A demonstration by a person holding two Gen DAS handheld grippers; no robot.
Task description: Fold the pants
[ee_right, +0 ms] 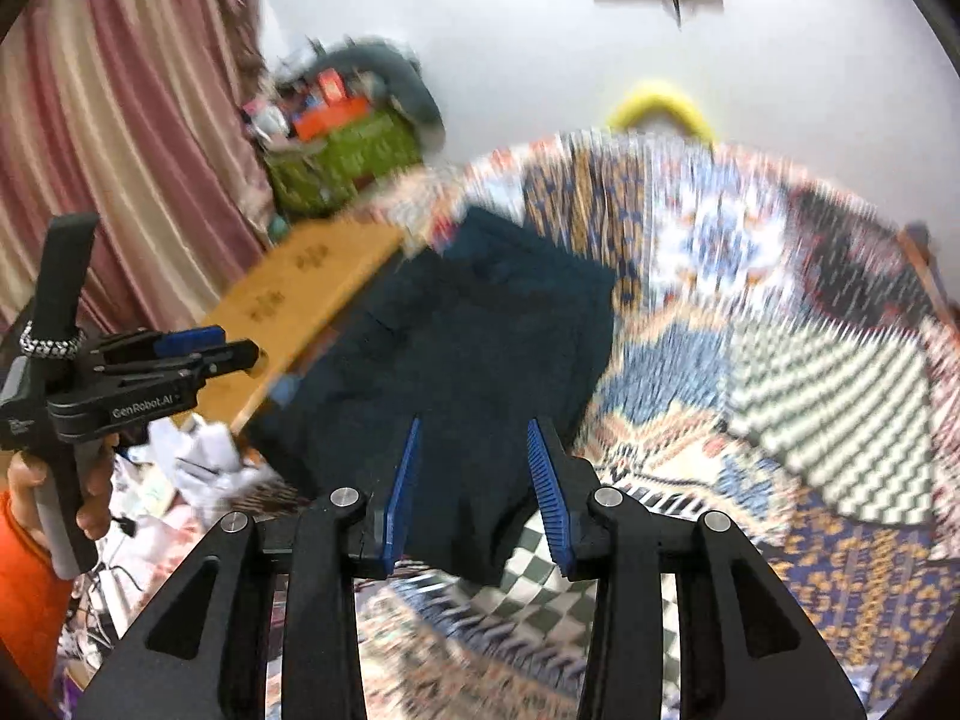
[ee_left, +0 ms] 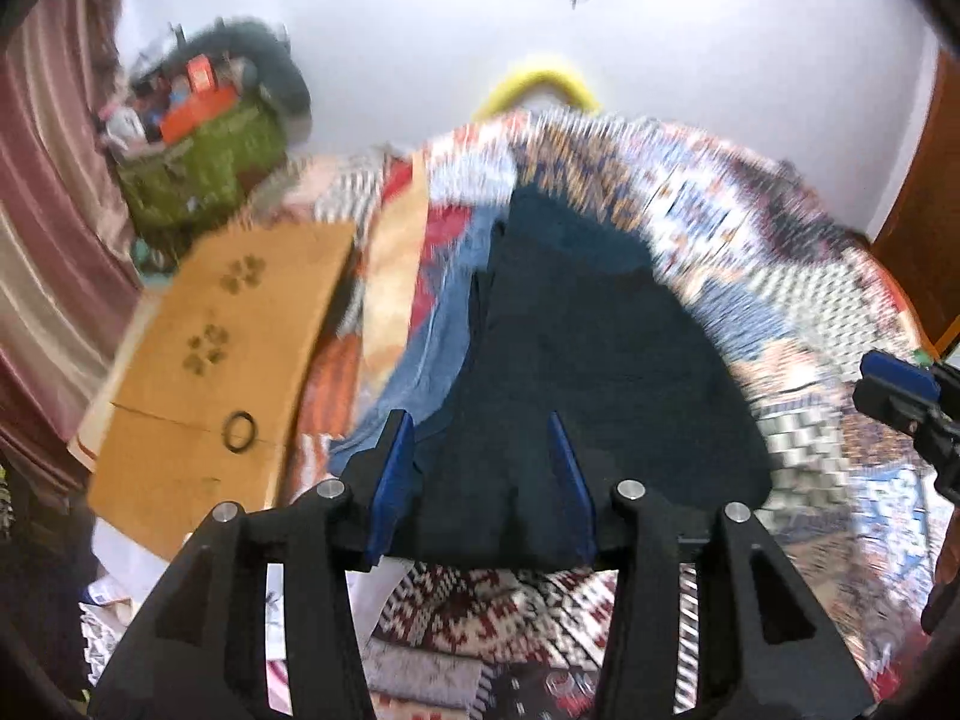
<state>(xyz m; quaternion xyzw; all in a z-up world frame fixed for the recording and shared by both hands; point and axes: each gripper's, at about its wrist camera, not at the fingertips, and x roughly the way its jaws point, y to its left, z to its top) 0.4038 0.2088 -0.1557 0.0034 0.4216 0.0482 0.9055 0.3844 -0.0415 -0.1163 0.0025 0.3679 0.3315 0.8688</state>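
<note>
The pants [ee_left: 576, 348], a dark navy garment, are seen at the centre of both wrist views, lying folded into a compact stack on the patterned bedspread [ee_left: 810, 312]. In the left wrist view the near hem of the stack sits at lower centre, between the blue pads of the left gripper [ee_left: 480, 480]. Those jaws stand apart with no cloth pinched between them. In the right wrist view the right gripper [ee_right: 474, 480] is likewise shown with its jaws parted above the near corner of the garment, and nothing is clamped.

Both frames are motion-blurred, so contact between pads and fabric cannot be ruled out with certainty; the cloth appears to lie free beneath them.

The step in hand is judged to be a release after a fold. A light-blue cloth [ee_left: 432, 324] is visible along the left edge of the pants, and a cardboard box [ee_left: 228, 348] occupies the left of the frame.

For the next move, the far or near edge would have to be gripped by both tongs at matching corners, then lifted and laid over evenly. Alternatively, the stack is to be smoothed if folding is judged complete.
</note>
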